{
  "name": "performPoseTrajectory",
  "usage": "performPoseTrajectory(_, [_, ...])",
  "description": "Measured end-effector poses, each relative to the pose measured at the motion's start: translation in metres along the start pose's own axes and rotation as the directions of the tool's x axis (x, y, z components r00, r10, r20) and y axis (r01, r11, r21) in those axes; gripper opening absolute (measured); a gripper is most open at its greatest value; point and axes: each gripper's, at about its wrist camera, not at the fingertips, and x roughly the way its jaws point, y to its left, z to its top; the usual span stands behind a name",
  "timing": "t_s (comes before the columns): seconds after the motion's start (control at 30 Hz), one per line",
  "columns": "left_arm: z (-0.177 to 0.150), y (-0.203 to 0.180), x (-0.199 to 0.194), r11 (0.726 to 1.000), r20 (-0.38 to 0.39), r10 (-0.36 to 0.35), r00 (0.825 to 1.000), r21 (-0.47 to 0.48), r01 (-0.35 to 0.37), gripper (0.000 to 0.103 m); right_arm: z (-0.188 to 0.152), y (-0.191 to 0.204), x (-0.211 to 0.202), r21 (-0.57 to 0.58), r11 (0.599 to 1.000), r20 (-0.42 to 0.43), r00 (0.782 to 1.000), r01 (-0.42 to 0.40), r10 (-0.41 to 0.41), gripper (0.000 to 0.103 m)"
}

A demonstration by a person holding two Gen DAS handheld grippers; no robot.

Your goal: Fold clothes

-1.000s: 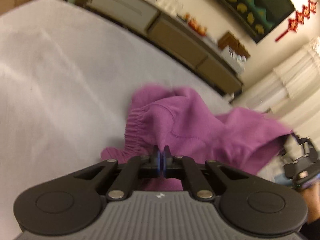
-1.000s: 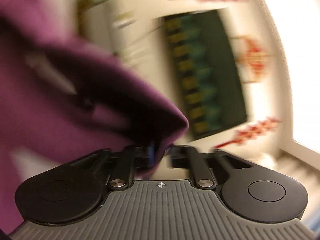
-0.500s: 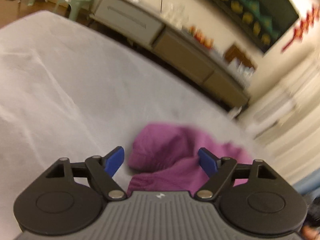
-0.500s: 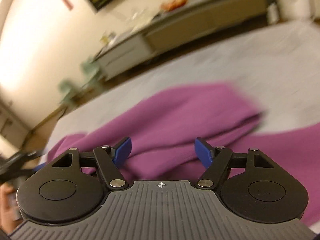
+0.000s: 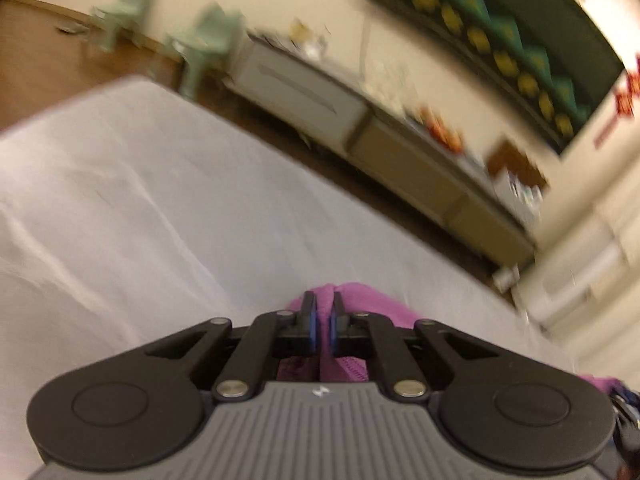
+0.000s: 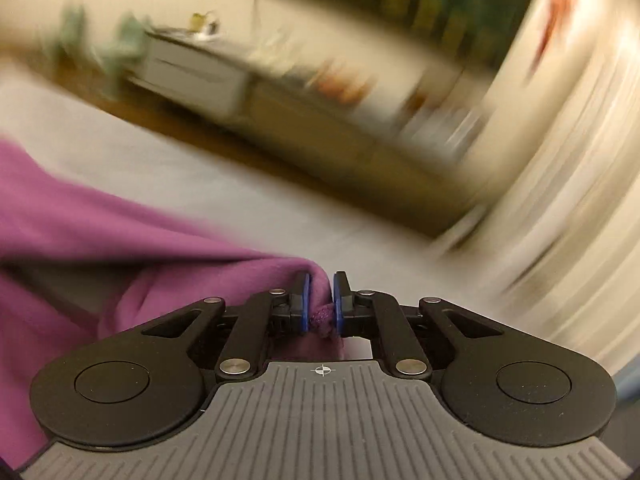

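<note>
A purple garment (image 6: pixel 100 236) lies on the white sheet (image 5: pixel 140 208). In the right wrist view it spreads to the left, and my right gripper (image 6: pixel 320 292) is shut on an edge of it, with a knot of cloth between the blue pads. In the left wrist view my left gripper (image 5: pixel 321 312) is shut on a fold of the garment (image 5: pixel 360 300), which is mostly hidden behind the fingers. Both views are blurred by motion.
A long low cabinet (image 5: pixel 360 136) with clutter on top runs along the far wall beyond the bed edge. Two pale green chairs (image 5: pixel 208 44) stand at the far left on a wooden floor. White curtains (image 6: pixel 560 220) hang at the right.
Half a second ago both grippers were open over the garment. Both have since closed on the cloth, and both views have swung.
</note>
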Motion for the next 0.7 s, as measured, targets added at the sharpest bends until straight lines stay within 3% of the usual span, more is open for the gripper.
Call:
performPoseTrajectory(0.03, [0.003,0.006,-0.006,1.000,0.016,0.014,1.000,-0.027,-0.014,0.006,-0.006,0.004,-0.005,-0.125,0.986,0.062,0.993,0.112,-0.105,0.010])
performPoseTrajectory(0.07, [0.002,0.011,-0.005,0.999,0.004,0.035,0.999,-0.032,-0.035,0.006,-0.016,0.009,-0.005,-0.216,0.960,0.110,0.981,0.179,-0.158,0.012])
performPoseTrajectory(0.1, [0.001,0.017,-0.004,0.998,-0.008,0.056,0.998,-0.037,-0.057,0.006,-0.029,0.011,-0.002,-0.288,0.940,0.110,0.981,0.184,-0.158,0.017])
performPoseTrajectory(0.13, [-0.001,0.023,0.000,0.996,-0.031,0.076,0.997,-0.048,-0.078,0.006,-0.043,0.009,0.006,-0.316,0.940,0.044,0.992,0.130,-0.123,0.019])
performPoseTrajectory(0.2, [-0.002,0.034,0.006,0.994,-0.077,0.082,0.994,-0.060,-0.087,0.007,-0.072,0.002,0.023,-0.309,0.951,-0.118,0.991,0.029,-0.069,0.033])
performPoseTrajectory(0.27, [-0.003,0.038,0.011,0.994,-0.099,0.075,0.992,-0.066,-0.082,0.007,-0.090,-0.020,0.027,-0.161,0.987,-0.217,0.976,-0.023,-0.013,0.045])
performPoseTrajectory(0.3, [-0.002,0.039,0.011,0.995,-0.095,0.070,0.993,-0.063,-0.076,0.008,-0.097,-0.036,0.027,-0.020,0.998,-0.252,0.967,-0.054,0.047,0.050])
performPoseTrajectory(0.33, [-0.002,0.040,0.012,0.996,-0.092,0.065,0.994,-0.060,-0.071,0.009,-0.100,-0.055,0.028,0.151,0.984,-0.264,0.955,-0.100,0.138,0.052])
performPoseTrajectory(0.4, [-0.004,0.040,0.014,0.996,-0.084,0.065,0.994,-0.055,-0.070,0.012,-0.105,-0.087,0.034,0.440,0.880,-0.229,0.926,-0.177,0.301,0.060])
performPoseTrajectory(0.43, [-0.006,0.040,0.017,0.996,-0.089,0.062,0.994,-0.052,-0.067,0.013,-0.107,-0.100,0.040,0.551,0.811,-0.199,0.913,-0.196,0.356,0.063])
performPoseTrajectory(0.5, [-0.010,0.039,0.024,0.997,-0.099,0.057,0.993,-0.046,-0.061,0.025,-0.110,-0.123,0.053,0.731,0.650,-0.133,0.890,-0.208,0.435,0.081])
performPoseTrajectory(0.57, [-0.014,0.035,0.029,0.998,-0.108,0.058,0.992,-0.022,-0.060,0.030,-0.112,-0.128,0.077,0.797,0.582,-0.149,0.880,-0.163,0.451,0.088])
performPoseTrajectory(0.63, [-0.018,0.030,0.034,0.998,-0.114,0.061,0.992,0.002,-0.061,0.033,-0.119,-0.121,0.102,0.805,0.580,-0.212,0.852,-0.125,0.478,0.086])
performPoseTrajectory(0.67, [-0.019,0.028,0.035,0.998,-0.115,0.066,0.991,0.010,-0.066,0.034,-0.123,-0.114,0.114,0.804,0.582,-0.238,0.831,-0.121,0.502,0.076])
performPoseTrajectory(0.7, [-0.021,0.026,0.037,0.997,-0.117,0.074,0.990,0.019,-0.072,0.034,-0.125,-0.104,0.129,0.805,0.579,-0.255,0.806,-0.129,0.534,0.053])
